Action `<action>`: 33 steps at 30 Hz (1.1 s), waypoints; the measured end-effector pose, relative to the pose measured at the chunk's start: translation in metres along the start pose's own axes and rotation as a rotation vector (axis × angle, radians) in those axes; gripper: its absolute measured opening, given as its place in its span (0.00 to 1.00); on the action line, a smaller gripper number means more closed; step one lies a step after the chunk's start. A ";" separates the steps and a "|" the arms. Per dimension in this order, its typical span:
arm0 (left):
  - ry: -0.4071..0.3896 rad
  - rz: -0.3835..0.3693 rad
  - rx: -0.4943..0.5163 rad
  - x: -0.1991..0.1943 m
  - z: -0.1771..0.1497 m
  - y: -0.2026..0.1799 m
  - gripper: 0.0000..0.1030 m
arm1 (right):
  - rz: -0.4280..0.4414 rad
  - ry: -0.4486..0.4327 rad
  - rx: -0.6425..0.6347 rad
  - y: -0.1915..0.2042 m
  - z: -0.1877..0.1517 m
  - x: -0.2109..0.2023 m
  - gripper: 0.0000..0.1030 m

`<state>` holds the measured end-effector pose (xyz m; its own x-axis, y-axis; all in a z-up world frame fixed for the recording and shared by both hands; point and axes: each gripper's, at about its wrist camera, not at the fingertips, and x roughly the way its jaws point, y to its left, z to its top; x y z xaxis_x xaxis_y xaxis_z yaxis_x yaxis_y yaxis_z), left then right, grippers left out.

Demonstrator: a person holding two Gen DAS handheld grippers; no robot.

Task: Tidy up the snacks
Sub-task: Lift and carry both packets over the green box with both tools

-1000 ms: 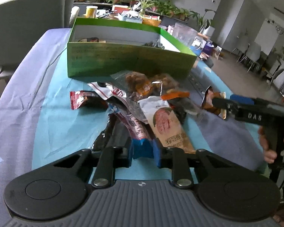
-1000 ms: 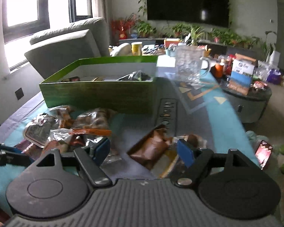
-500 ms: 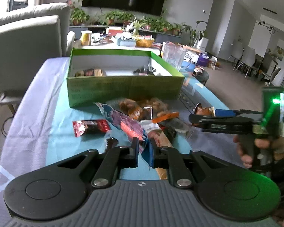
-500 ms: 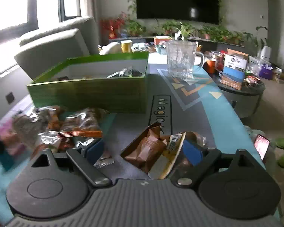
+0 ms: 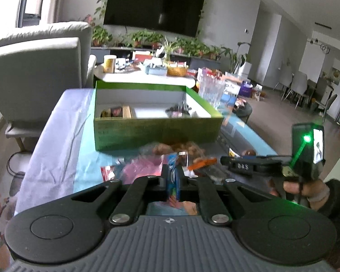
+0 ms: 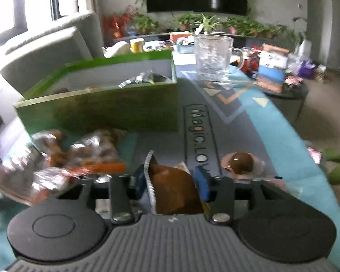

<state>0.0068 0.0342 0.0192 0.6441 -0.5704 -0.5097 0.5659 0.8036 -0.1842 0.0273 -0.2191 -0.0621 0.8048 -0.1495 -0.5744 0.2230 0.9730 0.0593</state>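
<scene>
Nearest, the left gripper (image 5: 172,182) is clamped tight on the edge of a pink and blue snack packet (image 5: 172,176), its jaws having just finished closing on the thin wrapper, which stands upright between the pads above the table. Likewise the right gripper (image 6: 172,184) has just been narrowing its jaws around a brown snack packet (image 6: 173,189); both blue pads sit against the packet's sides. In the left view a person's hand (image 5: 306,189) grips that tool's handle at the right edge. Just beyond the fingers lies a loose heap of snacks (image 6: 88,156) on the teal table mat (image 6: 281,136), with a single wrapped brown sweet (image 6: 241,164) to the right. Farther back stands the open green box (image 5: 156,131) with a few packets inside, and behind it a clear glass mug (image 6: 213,57).
</scene>
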 end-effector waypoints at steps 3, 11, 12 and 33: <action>-0.030 -0.008 0.008 -0.002 0.008 -0.001 0.04 | 0.047 -0.046 -0.010 0.001 0.002 -0.010 0.43; -0.040 0.009 0.037 -0.001 0.017 -0.002 0.04 | 0.111 -0.122 -0.017 0.002 0.012 -0.028 0.43; -0.028 0.015 0.035 -0.001 0.015 0.000 0.06 | 0.115 -0.126 -0.016 0.002 0.013 -0.028 0.43; 0.159 0.117 0.164 0.019 -0.042 -0.004 0.03 | 0.156 -0.134 -0.040 0.009 0.012 -0.034 0.43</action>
<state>-0.0049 0.0273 -0.0249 0.6285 -0.4306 -0.6478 0.5766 0.8169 0.0164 0.0083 -0.2077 -0.0325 0.8946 -0.0155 -0.4466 0.0698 0.9920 0.1053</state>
